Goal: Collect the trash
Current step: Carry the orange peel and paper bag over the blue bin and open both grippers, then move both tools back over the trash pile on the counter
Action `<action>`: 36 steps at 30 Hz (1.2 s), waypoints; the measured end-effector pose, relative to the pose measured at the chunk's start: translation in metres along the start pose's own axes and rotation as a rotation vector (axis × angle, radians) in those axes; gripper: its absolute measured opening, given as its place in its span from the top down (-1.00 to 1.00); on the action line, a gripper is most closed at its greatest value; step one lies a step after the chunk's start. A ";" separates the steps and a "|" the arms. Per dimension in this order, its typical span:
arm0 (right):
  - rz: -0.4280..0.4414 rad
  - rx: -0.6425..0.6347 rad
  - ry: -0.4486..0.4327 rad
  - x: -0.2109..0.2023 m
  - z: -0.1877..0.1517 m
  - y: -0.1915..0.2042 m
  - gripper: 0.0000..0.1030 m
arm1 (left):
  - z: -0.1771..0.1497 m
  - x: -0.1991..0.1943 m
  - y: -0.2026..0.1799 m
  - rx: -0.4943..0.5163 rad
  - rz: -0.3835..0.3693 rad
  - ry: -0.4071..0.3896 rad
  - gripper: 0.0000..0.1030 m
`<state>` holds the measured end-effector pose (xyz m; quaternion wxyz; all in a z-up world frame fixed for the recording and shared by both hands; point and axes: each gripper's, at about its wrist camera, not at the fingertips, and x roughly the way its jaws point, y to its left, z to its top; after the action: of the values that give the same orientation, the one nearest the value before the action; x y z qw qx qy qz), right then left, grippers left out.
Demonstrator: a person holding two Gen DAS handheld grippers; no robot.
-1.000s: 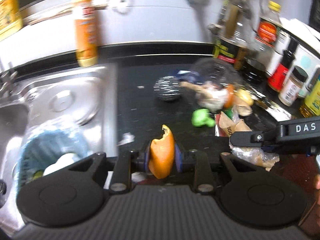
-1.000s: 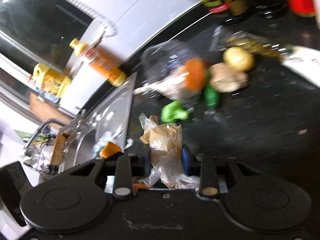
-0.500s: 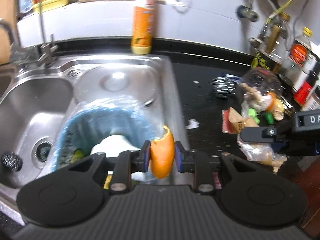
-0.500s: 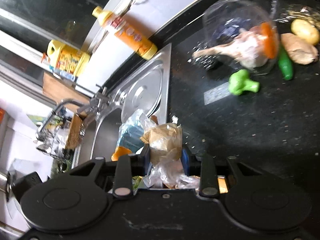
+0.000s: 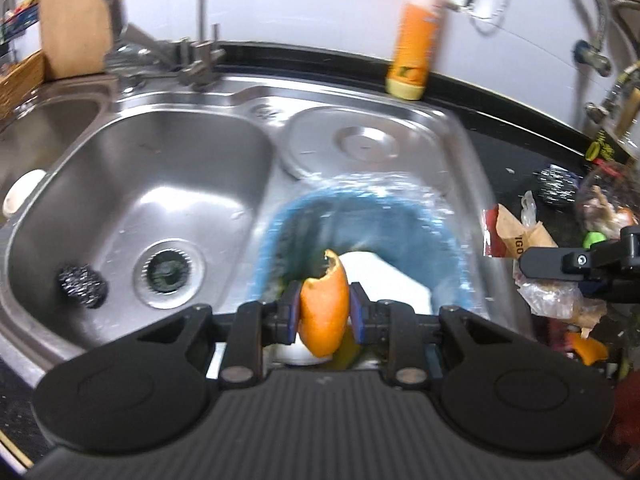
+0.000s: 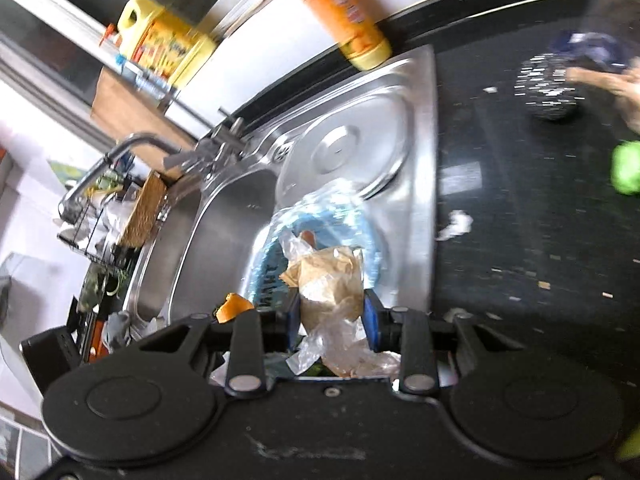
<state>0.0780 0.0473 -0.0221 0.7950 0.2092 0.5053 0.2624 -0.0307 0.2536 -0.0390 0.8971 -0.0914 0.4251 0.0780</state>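
My left gripper (image 5: 324, 314) is shut on a piece of orange peel (image 5: 323, 316) and holds it over the blue plastic trash bag (image 5: 412, 216) that sits in the sink's right side. White trash (image 5: 384, 276) lies in the bag. My right gripper (image 6: 330, 316) is shut on a crumpled brown paper and clear plastic wrapper (image 6: 332, 292), also near the blue bag (image 6: 320, 216). In the left wrist view the right gripper (image 5: 576, 276) holds the wrapper (image 5: 556, 300) just right of the bag. The peel's tip (image 6: 232, 306) shows in the right wrist view.
A steel sink basin (image 5: 160, 184) with a scouring ball (image 5: 82, 286) lies to the left, the tap (image 5: 168, 52) behind it. An orange bottle (image 5: 416, 36) stands at the back. On the black counter (image 6: 540, 200) are another scouring ball (image 6: 548, 88), a white scrap (image 6: 456, 224) and food items.
Both grippers have swung left from the counter to the sink with their loads. The blue bag is now right under the peel, and the wrapper is close to the bag.
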 end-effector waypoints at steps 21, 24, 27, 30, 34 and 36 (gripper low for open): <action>-0.025 -0.046 0.054 0.073 0.014 0.037 -0.18 | 0.000 0.028 0.000 0.105 -0.026 0.074 0.21; -0.029 -0.058 0.037 0.070 0.017 0.038 -0.70 | 0.001 0.028 -0.002 0.109 -0.033 0.064 -0.19; -0.019 -0.083 0.030 0.066 0.019 0.041 -0.72 | 0.000 0.027 -0.007 0.118 -0.038 0.058 -0.29; -0.021 -0.098 0.018 0.062 0.021 0.042 -0.83 | 0.000 0.027 -0.010 0.119 -0.037 0.058 -0.46; -0.022 -0.096 0.014 0.057 0.023 0.039 -0.87 | 0.000 0.026 -0.012 0.117 -0.028 0.052 -0.62; -0.024 -0.086 0.011 0.055 0.024 0.036 -0.91 | 0.001 0.026 -0.011 0.113 -0.025 0.051 -0.68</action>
<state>0.1120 0.1082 -0.0287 0.8034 0.1675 0.5005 0.2755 -0.0112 0.2449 -0.0577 0.8907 -0.0478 0.4504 0.0403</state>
